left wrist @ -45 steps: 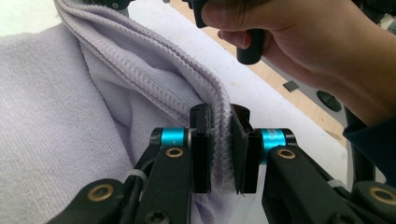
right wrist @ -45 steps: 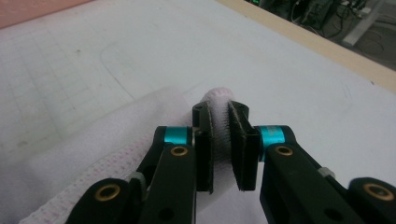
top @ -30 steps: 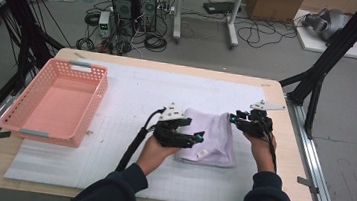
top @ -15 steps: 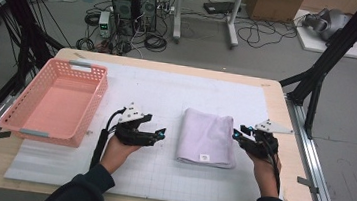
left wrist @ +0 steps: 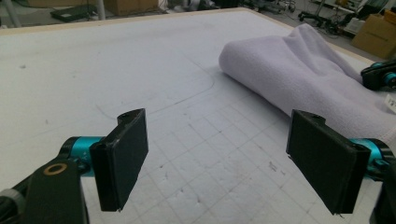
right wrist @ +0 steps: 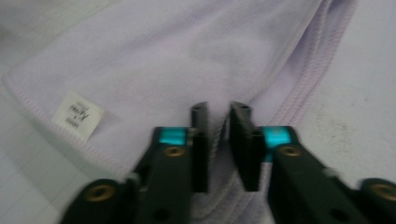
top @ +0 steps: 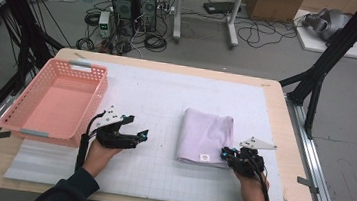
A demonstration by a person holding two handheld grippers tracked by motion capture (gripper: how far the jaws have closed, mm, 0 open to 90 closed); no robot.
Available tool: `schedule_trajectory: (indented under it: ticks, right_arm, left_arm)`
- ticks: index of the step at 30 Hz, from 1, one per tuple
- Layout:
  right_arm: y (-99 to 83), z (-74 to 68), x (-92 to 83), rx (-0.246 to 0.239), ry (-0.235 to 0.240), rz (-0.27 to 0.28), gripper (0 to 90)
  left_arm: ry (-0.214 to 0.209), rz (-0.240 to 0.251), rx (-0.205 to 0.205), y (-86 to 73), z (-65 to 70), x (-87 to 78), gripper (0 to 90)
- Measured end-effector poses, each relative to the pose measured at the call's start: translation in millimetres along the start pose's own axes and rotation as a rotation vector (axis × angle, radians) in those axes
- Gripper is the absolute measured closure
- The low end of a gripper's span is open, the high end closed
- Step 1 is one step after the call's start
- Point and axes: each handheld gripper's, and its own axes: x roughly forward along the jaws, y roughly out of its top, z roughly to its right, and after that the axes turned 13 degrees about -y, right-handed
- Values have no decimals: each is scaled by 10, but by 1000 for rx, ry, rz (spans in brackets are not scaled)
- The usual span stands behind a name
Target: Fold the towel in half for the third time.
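Observation:
A folded lilac towel (top: 205, 136) lies on the white gridded mat (top: 166, 99), its white label (top: 204, 157) at the near edge. My right gripper (top: 224, 153) sits at the towel's near right corner. In the right gripper view its jaws (right wrist: 218, 116) have just closed on the hemmed edge of the towel (right wrist: 187, 56), beside the label (right wrist: 77, 115). My left gripper (top: 142, 136) rests on the mat well left of the towel, pointing toward it. Its jaws (left wrist: 224, 158) have opened wide and hold nothing, with the towel (left wrist: 303, 79) ahead of them.
A pink plastic basket (top: 93, 101) stands at the table's left edge, close to my left hand. The right gripper (left wrist: 380, 74) shows beyond the towel in the left gripper view. Cables, computer towers and boxes lie on the floor behind the table.
Both grippers left the towel's middle. My left hand drew away to the left, toward the basket, and opened. My right hand moved to the near right corner and closed on the hem.

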Motion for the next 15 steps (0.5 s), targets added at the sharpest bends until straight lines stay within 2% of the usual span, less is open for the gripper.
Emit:
schedule_trajectory:
  ticks: [2, 5, 7, 10, 11, 12, 13, 14, 15]
  right_arm:
    - [29, -11, -64, -34, -17, 26, 879]
    - [74, 37, -184, 1, -51, 49, 879]
    - [65, 90, -225, 6, -95, 10, 878]
    - [-9, 139, -186, 4, -138, -92, 864]
    - [-23, 154, -165, 14, -127, -117, 828]
    - [-16, 154, -162, 16, -137, -119, 751]
    - [19, 166, -179, 21, -151, -90, 693]
    - [53, 179, -195, 34, -140, -65, 648]
    - [102, 199, -210, 43, -138, -17, 595]
  left_arm:
    - [7, -2, -8, -14, -15, -16, 213]
    - [13, -7, -11, -26, -24, -22, 213]
    - [13, -8, -9, -31, -25, -17, 214]
    - [15, -11, -11, -40, -22, -5, 217]
    - [14, -12, -12, -41, -22, -5, 217]
    - [16, -12, -11, -40, -23, -6, 217]
    - [16, -11, -11, -40, -22, -6, 217]
    - [16, -12, -10, -40, -23, -7, 218]
    - [16, -13, -11, -41, -23, -6, 219]
